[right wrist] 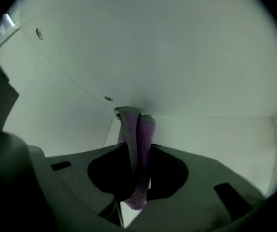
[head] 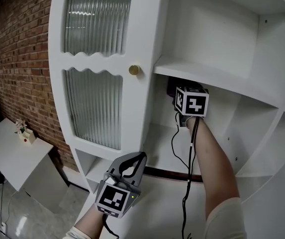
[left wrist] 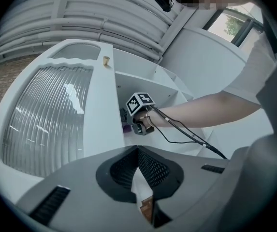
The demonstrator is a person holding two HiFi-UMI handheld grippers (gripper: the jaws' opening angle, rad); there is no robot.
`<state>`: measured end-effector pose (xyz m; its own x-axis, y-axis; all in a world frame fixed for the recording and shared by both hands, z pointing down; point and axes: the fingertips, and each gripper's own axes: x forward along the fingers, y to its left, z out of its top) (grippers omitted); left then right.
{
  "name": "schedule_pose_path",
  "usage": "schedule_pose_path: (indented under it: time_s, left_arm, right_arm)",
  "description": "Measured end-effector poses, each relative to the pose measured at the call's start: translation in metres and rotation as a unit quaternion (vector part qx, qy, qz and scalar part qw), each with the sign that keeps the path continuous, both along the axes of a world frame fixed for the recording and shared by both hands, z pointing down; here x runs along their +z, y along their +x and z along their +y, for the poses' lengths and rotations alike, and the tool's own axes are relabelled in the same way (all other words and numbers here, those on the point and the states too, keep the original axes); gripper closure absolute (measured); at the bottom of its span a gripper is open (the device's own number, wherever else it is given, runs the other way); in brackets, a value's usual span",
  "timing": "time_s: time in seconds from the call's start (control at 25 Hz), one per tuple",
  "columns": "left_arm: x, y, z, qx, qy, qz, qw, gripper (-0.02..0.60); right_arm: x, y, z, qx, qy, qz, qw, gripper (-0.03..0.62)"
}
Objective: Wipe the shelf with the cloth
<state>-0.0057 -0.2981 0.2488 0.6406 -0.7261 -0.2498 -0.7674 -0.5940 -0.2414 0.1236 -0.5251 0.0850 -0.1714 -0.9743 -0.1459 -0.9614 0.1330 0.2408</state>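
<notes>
Cloth [right wrist: 139, 124]: purple, soft, folded into a narrow wad. It is judged light, limp and not slippery, with no risk of damage. It may bunch or drag out of a loose pinch when rubbed, so it is best held across the folded middle with a short end left proud. Location: inside the open compartment just right of the glass door [head: 95, 83], beneath the shelf [head: 207, 78] that runs off at about the height of the door's knob [head: 134, 70]. Right gripper [right wrist: 136, 151]: jaws clenched on the cloth, with only the folded thickness between them. The cloth's free end stands past the tips and appears to touch a white inner panel at a corner seam; which panel cannot be settled from these views. Left gripper [head: 132, 166]: below the glass door and outside the compartment, jaws closed tip to tip, nothing between them, touching nothing.
</notes>
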Motion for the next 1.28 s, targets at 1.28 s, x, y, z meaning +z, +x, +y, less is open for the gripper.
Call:
schedule_pose_path:
  time_s: [1.28]
  left_arm:
    - [0.018,0.108,0.03,0.017,0.004,-0.026,0.9995,0.568]
  right_arm:
    - [-0.009,0.242,0.07,0.228,-0.008,-0.062,0.972,0.51]
